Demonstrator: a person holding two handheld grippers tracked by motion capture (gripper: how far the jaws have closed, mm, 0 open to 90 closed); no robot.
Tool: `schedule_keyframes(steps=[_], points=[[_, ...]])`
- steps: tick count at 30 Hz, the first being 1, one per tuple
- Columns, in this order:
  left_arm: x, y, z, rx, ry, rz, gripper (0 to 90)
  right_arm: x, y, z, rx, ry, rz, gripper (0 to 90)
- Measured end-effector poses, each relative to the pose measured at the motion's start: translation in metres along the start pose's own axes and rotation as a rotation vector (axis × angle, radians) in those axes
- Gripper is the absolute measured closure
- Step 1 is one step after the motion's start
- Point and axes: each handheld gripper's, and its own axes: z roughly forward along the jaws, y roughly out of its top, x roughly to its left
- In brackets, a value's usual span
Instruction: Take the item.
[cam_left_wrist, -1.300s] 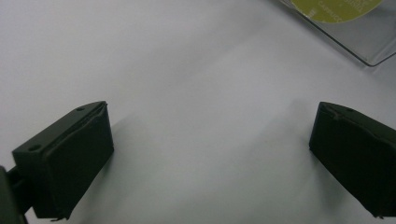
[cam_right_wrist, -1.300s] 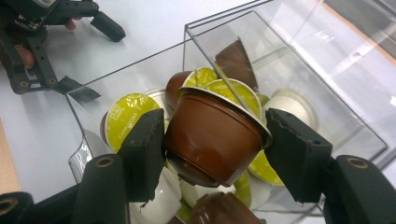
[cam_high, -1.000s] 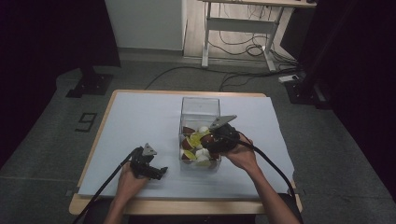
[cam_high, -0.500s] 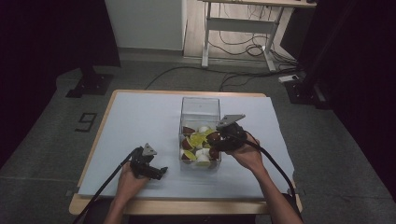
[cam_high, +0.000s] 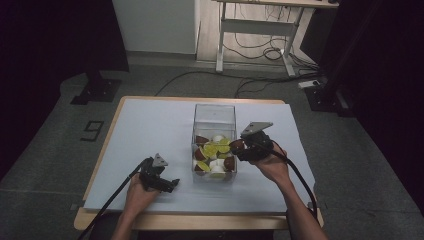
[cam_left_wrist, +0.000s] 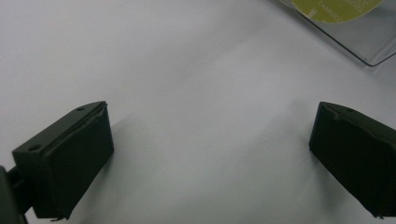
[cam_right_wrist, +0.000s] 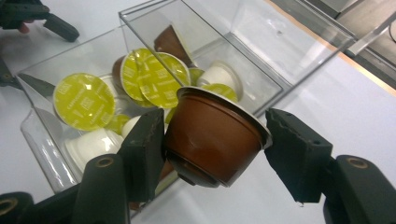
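The left gripper (cam_high: 167, 183) rests at the table's (cam_high: 150, 125) seven o'clock, jaws spread wide over bare white surface, open room on all sides; the clear box (cam_high: 214, 116) stands at centre, its corner cut off at one o'clock in the left gripper view; the right gripper (cam_right_wrist: 212, 140), at the box's three o'clock rim, clamps a brown capsule (cam_right_wrist: 212, 137); the capsules (cam_high: 212, 150) beneath partly hide one another.

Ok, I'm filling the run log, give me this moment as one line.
right gripper: shut on brown capsule, above clear box edge | left gripper: open, empty, on table | box: capsules inside
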Motion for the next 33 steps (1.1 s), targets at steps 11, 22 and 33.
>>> schedule_keyframes(steps=[11,22,33], points=[[0.0,0.0,0.0,0.0,0.0,0.0,0.0,-0.012,-0.011,-0.011,-0.009,-0.037,0.036,39.3],[0.0,0.0,0.0,0.001,-0.001,0.0,0.0,-0.028,-0.027,-0.02,-0.005,-0.08,0.079,39.3],[0.0,0.0,0.0,0.001,-0.001,0.0,0.0,-0.039,-0.044,-0.025,0.007,-0.112,0.112,39.3]])
